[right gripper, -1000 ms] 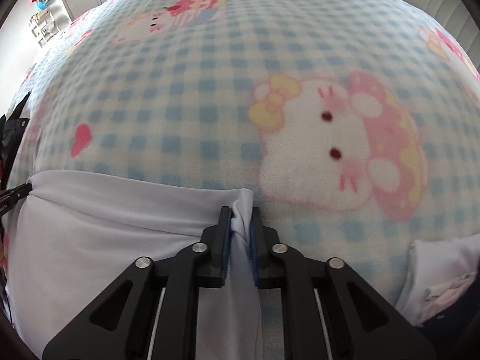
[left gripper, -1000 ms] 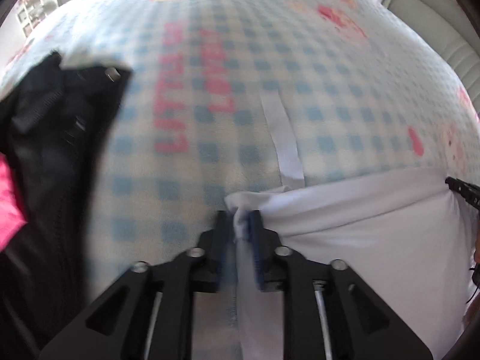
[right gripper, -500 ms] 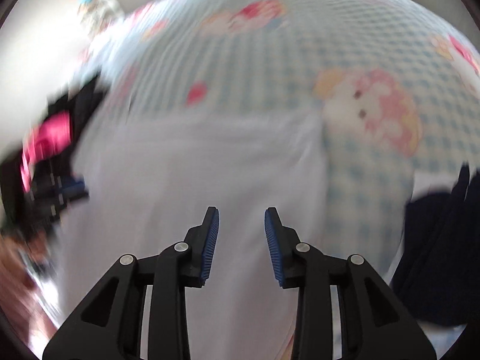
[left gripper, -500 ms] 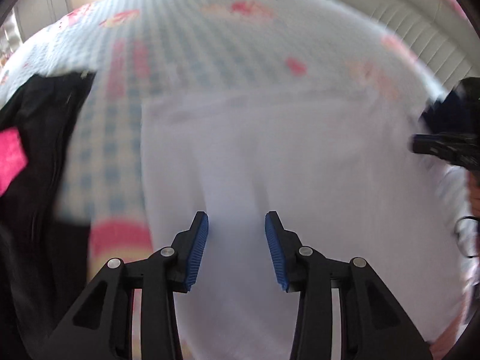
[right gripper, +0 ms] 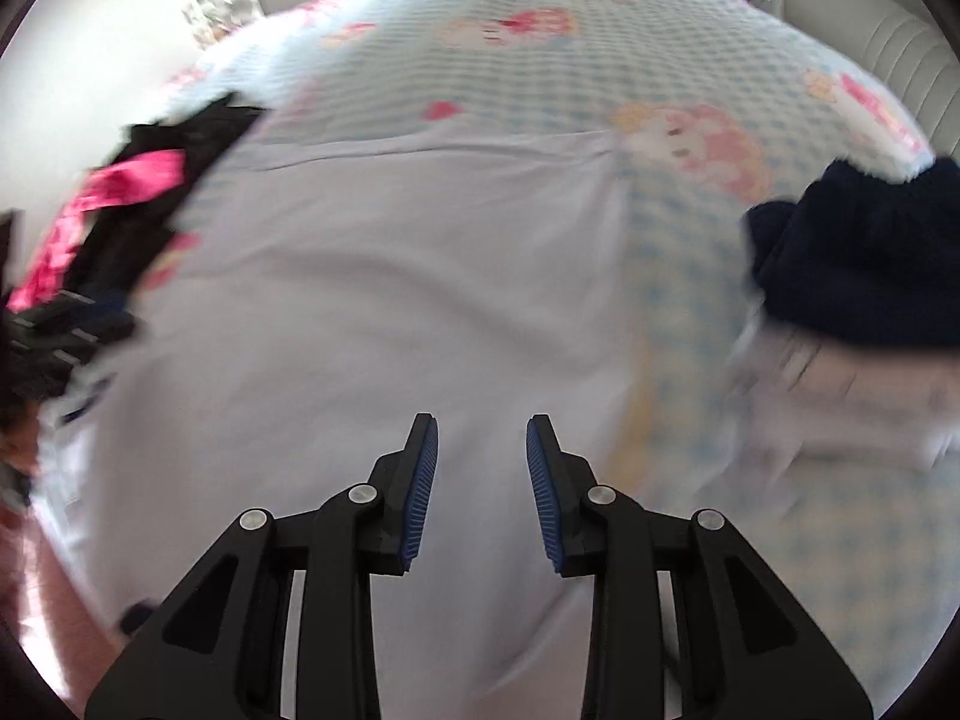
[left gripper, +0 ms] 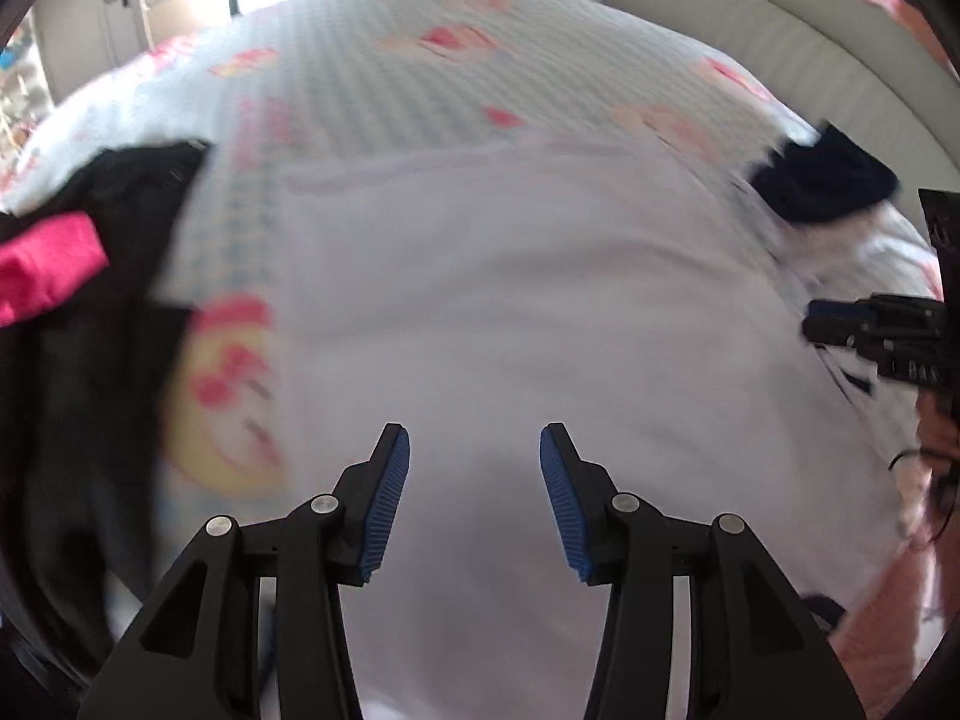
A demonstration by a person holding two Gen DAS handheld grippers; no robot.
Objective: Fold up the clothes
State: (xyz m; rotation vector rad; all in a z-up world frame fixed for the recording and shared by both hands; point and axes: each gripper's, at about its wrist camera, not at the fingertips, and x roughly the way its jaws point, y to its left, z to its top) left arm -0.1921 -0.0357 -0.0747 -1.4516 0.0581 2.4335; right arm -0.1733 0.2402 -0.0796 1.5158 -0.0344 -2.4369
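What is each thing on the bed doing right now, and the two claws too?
white garment: spread flat on the blanket, not held.
left claw: empty, jaws opening.
right claw: open, empty.
black and pink clothes: heaped, unfolded.
dark navy garment: bunched up.
checked blanket: spread over the bed.

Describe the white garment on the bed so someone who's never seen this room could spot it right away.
Start at the bed's blue-checked cartoon blanket. Spread flat across its near part lies the white garment, between a black and pink clothes pile and a dark navy garment. It is the only plain white, unprinted, smoothed-out piece.
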